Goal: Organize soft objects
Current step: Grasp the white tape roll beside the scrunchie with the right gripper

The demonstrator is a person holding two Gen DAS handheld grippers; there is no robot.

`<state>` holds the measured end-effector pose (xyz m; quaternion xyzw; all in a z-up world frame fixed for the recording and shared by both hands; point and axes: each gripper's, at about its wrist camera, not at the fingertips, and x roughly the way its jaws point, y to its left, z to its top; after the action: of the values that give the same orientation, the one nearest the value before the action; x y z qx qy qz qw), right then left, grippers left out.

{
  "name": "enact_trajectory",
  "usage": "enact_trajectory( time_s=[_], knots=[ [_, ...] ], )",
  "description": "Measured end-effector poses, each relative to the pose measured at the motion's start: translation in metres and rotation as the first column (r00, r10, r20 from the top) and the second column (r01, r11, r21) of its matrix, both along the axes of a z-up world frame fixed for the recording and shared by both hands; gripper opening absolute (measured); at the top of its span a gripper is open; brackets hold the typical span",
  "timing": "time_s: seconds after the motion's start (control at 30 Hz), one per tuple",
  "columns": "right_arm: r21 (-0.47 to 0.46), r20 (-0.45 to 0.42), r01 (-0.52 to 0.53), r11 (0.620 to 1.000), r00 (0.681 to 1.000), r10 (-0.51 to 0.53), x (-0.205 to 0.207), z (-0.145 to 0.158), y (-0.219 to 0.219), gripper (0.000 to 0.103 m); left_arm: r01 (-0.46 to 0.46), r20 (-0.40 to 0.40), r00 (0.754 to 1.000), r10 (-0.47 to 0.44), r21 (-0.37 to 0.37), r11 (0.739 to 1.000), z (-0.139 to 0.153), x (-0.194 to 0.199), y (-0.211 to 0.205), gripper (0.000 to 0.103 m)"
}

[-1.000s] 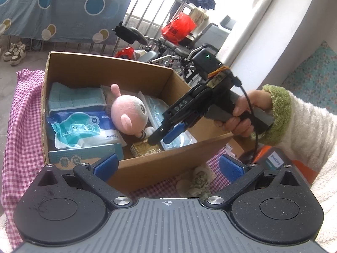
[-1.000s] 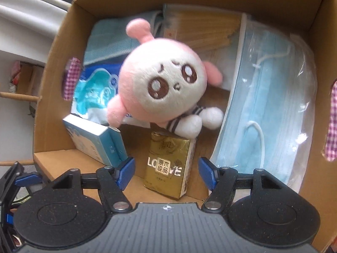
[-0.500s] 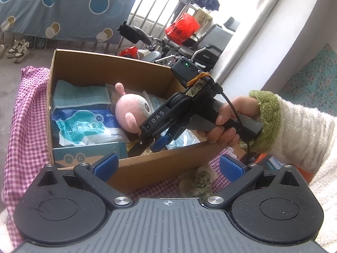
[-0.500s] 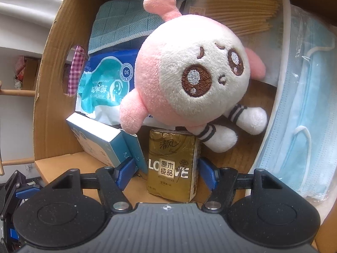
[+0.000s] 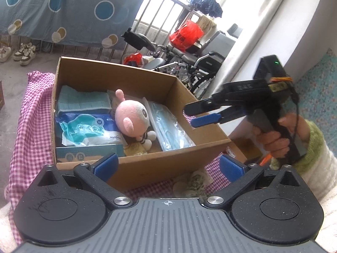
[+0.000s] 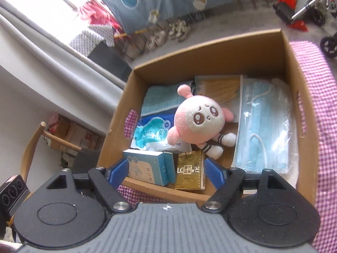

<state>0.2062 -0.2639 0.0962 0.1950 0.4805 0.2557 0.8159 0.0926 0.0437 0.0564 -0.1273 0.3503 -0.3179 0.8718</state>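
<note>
Two pairs of spread, empty tongs: the left gripper (image 5: 167, 165) sits nearer the crumpled pale cloth (image 5: 192, 184) just beneath it, outside the brown cardboard box (image 5: 168, 162); the right gripper (image 5: 200, 116), jaws opening, hangs above the box's right wall

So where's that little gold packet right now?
The gold packet lies in the cardboard box, against its near wall in the right wrist view, between the blue carton and the masks, just below the plush toy's feet.
</note>
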Motion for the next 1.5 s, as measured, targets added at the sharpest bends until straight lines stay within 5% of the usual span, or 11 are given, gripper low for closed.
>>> enact_trajectory(
  time_s=[0.13,0.27,0.4,0.5,0.63,0.73,0.93,1.1,1.17,1.3,1.5],
  knots=[
    [0.035,0.175,0.127,0.991,0.976,-0.131,-0.073,0.025,-0.036,0.084,0.046,0.025,0.999,-0.046,0.020,0.999,0.008,-0.010,-0.015,0.102],
    [0.090,0.255,0.273,0.958,0.923,-0.287,-0.131,0.012,-0.067,0.084,0.167,0.041,0.985,-0.170,0.072,0.983,0.009,-0.019,-0.051,0.102],
    [0.128,0.173,0.394,0.910,0.895,-0.412,-0.149,-0.035,-0.090,0.080,0.313,0.027,0.946,-0.322,0.169,0.935,-0.009,-0.022,-0.113,0.102],
    [0.097,0.101,0.450,0.888,0.883,-0.459,-0.143,-0.070,-0.103,0.063,0.373,0.026,0.918,-0.396,0.282,0.884,-0.029,-0.020,-0.158,0.099],
    [-0.004,0.094,0.438,0.899,0.895,-0.436,-0.129,-0.100,-0.107,0.051,0.399,0.031,0.889,-0.457,0.437,0.806,-0.059,-0.013,-0.206,0.092],
    [-0.084,0.105,0.371,0.925,0.926,-0.362,-0.112,-0.115,-0.098,0.042,0.394,0.013,0.887,-0.461,0.499,0.772,-0.077,-0.004,-0.225,0.090],
    [-0.242,0.140,0.237,0.941,0.968,-0.208,-0.079,-0.134,-0.072,0.034,0.471,-0.147,0.876,-0.460,0.469,0.747,-0.100,0.018,-0.233,0.088],
    [-0.306,0.162,0.162,0.938,0.980,-0.116,-0.079,-0.137,-0.060,0.033,0.620,-0.288,0.784,-0.550,0.307,0.722,-0.095,0.013,-0.216,0.090],
    [-0.318,0.168,0.149,0.936,0.981,-0.099,-0.080,-0.137,-0.059,0.032,0.592,-0.271,0.805,-0.528,0.331,0.734,-0.093,0.013,-0.212,0.090],
    [-0.324,0.166,0.133,0.937,0.983,-0.082,-0.078,-0.138,-0.061,0.025,0.449,-0.128,0.886,-0.445,0.477,0.756,-0.096,0.019,-0.217,0.077],
    [-0.305,0.130,0.091,0.948,0.990,-0.053,-0.076,-0.137,-0.068,0.015,0.447,-0.119,0.877,-0.465,0.559,0.699,-0.113,0.026,-0.234,0.067]
  ],
)
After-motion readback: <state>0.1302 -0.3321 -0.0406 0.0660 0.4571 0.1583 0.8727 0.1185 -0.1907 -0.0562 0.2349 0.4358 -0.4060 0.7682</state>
